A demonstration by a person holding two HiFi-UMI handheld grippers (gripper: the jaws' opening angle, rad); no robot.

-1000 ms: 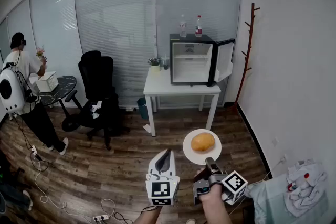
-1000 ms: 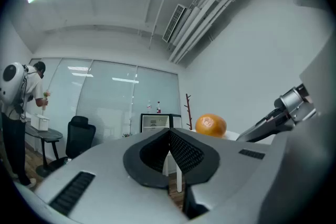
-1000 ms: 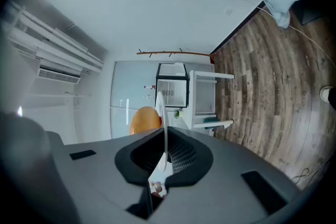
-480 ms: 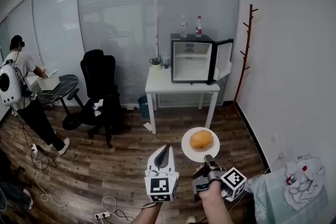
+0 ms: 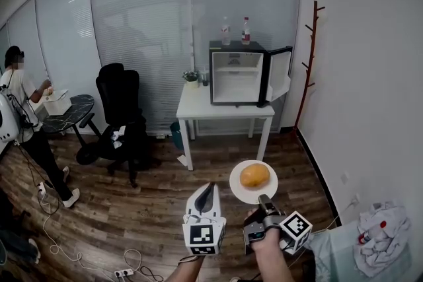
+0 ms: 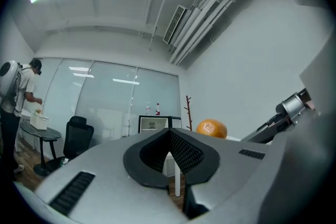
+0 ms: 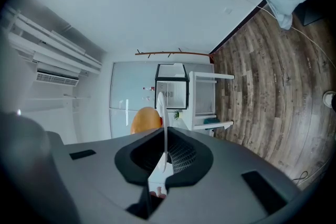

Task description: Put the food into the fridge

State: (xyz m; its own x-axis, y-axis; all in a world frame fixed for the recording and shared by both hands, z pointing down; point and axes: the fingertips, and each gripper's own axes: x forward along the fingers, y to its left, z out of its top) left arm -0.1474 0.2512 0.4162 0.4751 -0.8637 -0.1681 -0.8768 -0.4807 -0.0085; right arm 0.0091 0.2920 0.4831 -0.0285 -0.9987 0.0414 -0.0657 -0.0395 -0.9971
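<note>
My right gripper (image 5: 264,202) is shut on the near rim of a white plate (image 5: 239,191) and holds it level above the wood floor. A round orange-brown piece of food (image 5: 254,176) lies on the plate. In the right gripper view the plate (image 7: 159,105) shows edge-on between the jaws of the right gripper (image 7: 165,159), with the food (image 7: 144,119) on its left. My left gripper (image 5: 207,192) is shut and empty, just left of the plate. The black mini fridge (image 5: 236,74) stands far ahead on a white table (image 5: 221,107), its door (image 5: 281,73) swung open.
Two bottles (image 5: 226,31) stand on the fridge top. A black office chair (image 5: 119,104) and a person (image 5: 21,112) are at the left, with cables (image 5: 58,234) on the floor. A wooden coat stand (image 5: 310,56) is by the right wall and a cloth heap (image 5: 374,241) at the lower right.
The person at the left has stepped further left. Both grippers and the plate with the food keep nearly the same place in view.
</note>
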